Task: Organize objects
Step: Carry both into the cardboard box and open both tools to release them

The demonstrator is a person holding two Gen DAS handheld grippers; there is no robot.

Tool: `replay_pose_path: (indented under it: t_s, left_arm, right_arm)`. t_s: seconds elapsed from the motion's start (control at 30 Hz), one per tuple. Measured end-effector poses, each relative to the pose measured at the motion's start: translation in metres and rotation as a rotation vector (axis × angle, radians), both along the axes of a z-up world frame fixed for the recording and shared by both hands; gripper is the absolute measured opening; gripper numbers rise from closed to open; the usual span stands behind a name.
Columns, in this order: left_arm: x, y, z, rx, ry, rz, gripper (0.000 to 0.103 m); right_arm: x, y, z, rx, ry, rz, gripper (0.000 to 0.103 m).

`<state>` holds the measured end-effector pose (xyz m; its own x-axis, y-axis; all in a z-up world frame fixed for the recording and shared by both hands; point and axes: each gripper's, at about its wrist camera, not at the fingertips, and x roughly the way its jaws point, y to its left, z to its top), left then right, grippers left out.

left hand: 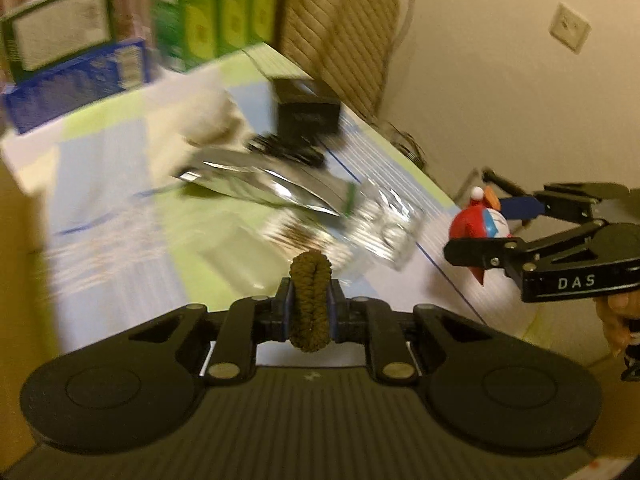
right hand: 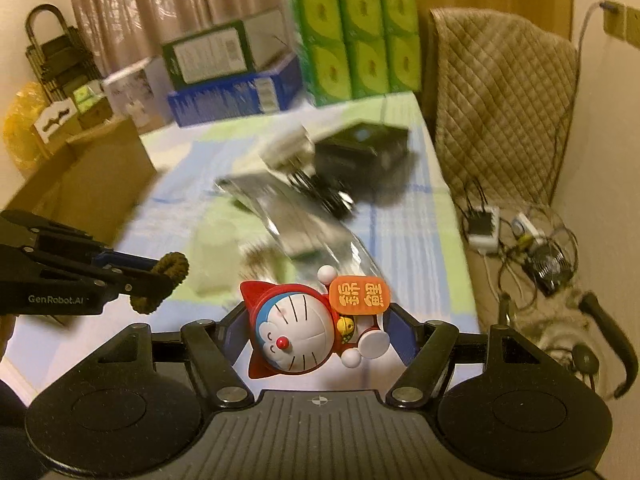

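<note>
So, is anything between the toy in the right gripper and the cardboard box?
Yes. The left gripper, shut on a brown hair tie, sits between the toy and the box.

Checked tablecloth table (right hand: 404,216) w/ foil pouch (right hand: 304,228), black box (right hand: 360,152), green packs (right hand: 360,40).

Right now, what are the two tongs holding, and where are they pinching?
The left tongs pinch a brown hair tie across its middle. The right tongs grip a cat figurine by its sides.
</note>
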<state>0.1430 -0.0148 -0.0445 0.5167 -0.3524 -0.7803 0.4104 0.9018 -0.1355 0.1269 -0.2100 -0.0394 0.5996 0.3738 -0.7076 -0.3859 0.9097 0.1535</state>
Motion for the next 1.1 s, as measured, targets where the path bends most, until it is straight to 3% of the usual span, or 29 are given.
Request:
replay_pose_path:
  t_s: [0.27, 0.47, 0.57, 0.8, 1.1]
  left_arm:
    - [-0.02, 0.086, 0.075, 0.057, -0.086, 0.179, 0.013]
    - [-0.039, 0.178, 0.103, 0.148, -0.083, 0.295, 0.013]
    - [-0.044, 0.219, 0.1, 0.192, -0.058, 0.343, 0.013]
    - [-0.051, 0.283, 0.077, 0.215, -0.011, 0.385, 0.013]
    - [-0.037, 0.3, 0.044, 0.197, 0.027, 0.37, 0.016]
  right_arm:
    - [-0.001, 0.092, 0.063, 0.059, -0.061, 0.19, 0.068]
    - [-0.006, 0.193, 0.086, 0.116, -0.08, 0.401, 0.068]
    - [-0.005, 0.24, 0.084, 0.146, -0.056, 0.5, 0.068]
    - [-0.009, 0.328, 0.057, 0.047, -0.03, 0.671, 0.068]
    - [0.007, 0.36, 0.023, -0.037, -0.016, 0.706, 0.068]
